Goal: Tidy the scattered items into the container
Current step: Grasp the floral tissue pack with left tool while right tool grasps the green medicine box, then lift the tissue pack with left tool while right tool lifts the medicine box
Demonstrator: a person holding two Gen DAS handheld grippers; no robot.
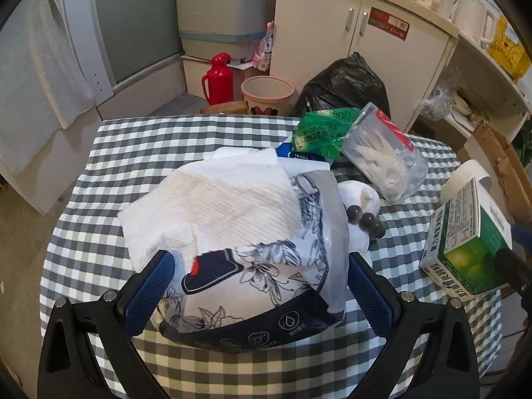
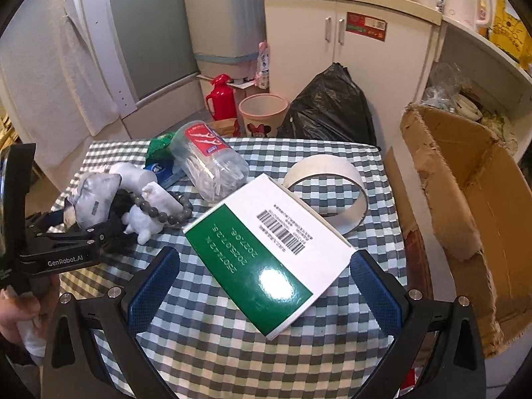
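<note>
Two grippers, both spread wide and gripping nothing: the left gripper (image 1: 261,294) straddles a floral-printed soft tissue pack (image 1: 266,266) on the checked tablecloth (image 1: 99,232), the right gripper (image 2: 264,294) brackets a green-and-white medicine box (image 2: 266,259). Risk — the loose white paper sheet (image 1: 216,206) may slide off before reaching the torn cardboard box (image 2: 465,206).

Red thermos (image 2: 219,94), pink bin (image 2: 262,111), black bag (image 2: 329,106) behind table.

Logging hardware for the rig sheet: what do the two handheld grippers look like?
Both match: black plastic V-shaped frames with silver screw heads, and two fingers faced with textured blue pads. The left gripper carries white "GenRobot.AI" lettering on its side, readable in the right wrist view. The right gripper shows no marking here. No cables visible.
</note>
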